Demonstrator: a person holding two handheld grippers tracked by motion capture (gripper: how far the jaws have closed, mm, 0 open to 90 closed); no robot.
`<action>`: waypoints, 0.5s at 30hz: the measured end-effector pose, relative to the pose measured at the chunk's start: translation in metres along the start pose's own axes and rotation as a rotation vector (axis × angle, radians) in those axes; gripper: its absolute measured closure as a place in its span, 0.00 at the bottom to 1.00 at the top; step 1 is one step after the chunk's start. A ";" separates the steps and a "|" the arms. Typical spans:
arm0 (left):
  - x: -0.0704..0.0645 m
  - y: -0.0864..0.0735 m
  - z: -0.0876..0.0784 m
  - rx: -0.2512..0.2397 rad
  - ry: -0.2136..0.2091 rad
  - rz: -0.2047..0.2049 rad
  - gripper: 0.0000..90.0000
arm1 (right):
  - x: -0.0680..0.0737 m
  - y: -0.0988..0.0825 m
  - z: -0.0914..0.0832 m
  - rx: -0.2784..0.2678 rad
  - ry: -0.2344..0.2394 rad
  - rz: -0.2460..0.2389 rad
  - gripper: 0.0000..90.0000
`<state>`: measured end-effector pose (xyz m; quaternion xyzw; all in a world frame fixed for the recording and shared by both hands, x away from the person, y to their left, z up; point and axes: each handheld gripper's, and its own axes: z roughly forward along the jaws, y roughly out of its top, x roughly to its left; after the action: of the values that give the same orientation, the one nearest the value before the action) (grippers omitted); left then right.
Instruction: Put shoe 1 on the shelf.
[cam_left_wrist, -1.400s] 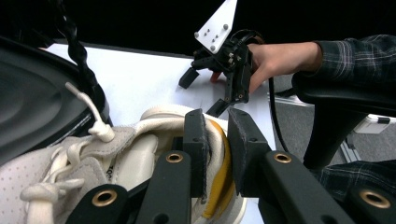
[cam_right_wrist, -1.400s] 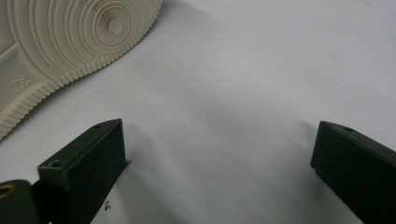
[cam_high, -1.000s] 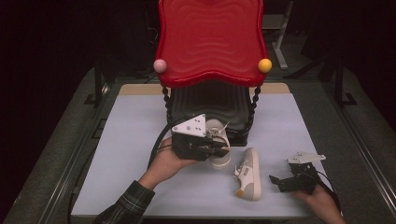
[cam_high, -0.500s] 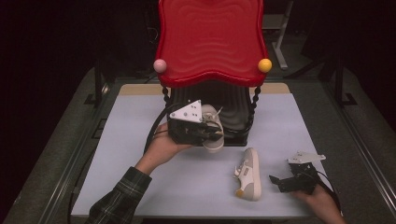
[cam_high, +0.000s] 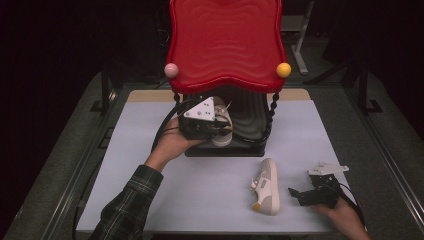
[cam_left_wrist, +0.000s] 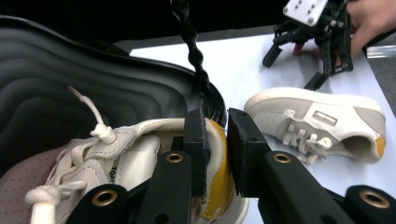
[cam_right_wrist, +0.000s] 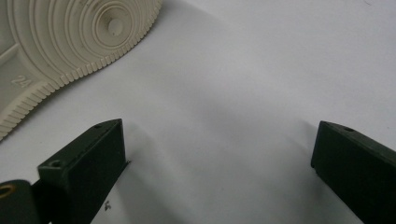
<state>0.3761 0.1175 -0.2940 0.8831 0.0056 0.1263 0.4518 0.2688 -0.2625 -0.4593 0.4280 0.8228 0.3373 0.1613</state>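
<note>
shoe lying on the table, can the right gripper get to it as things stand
Probably yes. The right gripper rests on the white table with its jaws open and pointing at the shoe on its side, and nothing sits between them. The left gripper is away at the shelf, holding the other shoe.

Count, as I see it: two shoes, one (cam_high: 221, 121) at the far rack, one (cam_high: 266, 186) lying near right on the table. One red-topped rack (cam_high: 226, 42), with two knob balls, pink (cam_high: 171, 70) left, yellow (cam_high: 283, 70) right. Two grippers, my left (cam_high: 220, 131) and right (cam_high: 295, 192).
</note>
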 end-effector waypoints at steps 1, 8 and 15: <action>0.000 0.000 0.000 0.000 0.000 0.000 0.87 | 0.000 0.000 0.000 0.000 0.000 0.000 0.03; -0.002 -0.009 0.005 0.026 -0.013 -0.013 0.87 | 0.000 0.000 0.000 -0.001 0.000 0.000 0.03; -0.004 -0.016 0.008 0.028 -0.018 -0.044 0.87 | 0.000 0.000 0.000 0.000 0.000 0.000 0.03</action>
<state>0.3761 0.1198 -0.3123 0.8901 0.0228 0.1085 0.4420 0.2688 -0.2624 -0.4593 0.4280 0.8228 0.3374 0.1614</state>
